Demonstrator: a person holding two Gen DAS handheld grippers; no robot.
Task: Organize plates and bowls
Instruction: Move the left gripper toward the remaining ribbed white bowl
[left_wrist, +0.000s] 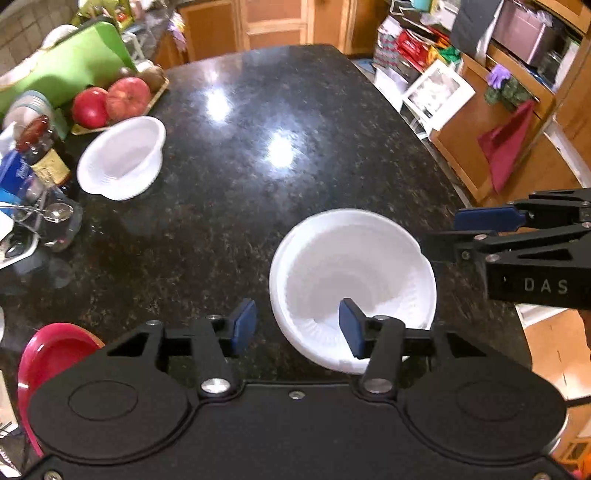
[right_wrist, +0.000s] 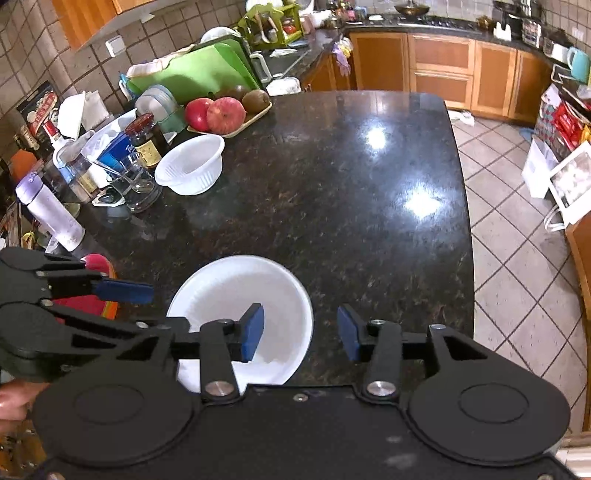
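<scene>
A white bowl stands upright on the dark granite counter near its front edge; it also shows in the right wrist view. My left gripper is open, its right finger over the bowl's near rim, its left finger outside it. My right gripper is open, its left finger over the bowl, its right finger outside. A second white bowl sits at the counter's far left, also in the right wrist view. A red plate lies at the near left.
A tray of apples and kiwis, a dark jar, glasses, a white bottle and a green cutting board crowd the counter's left side. The counter edge drops to tiled floor on the right.
</scene>
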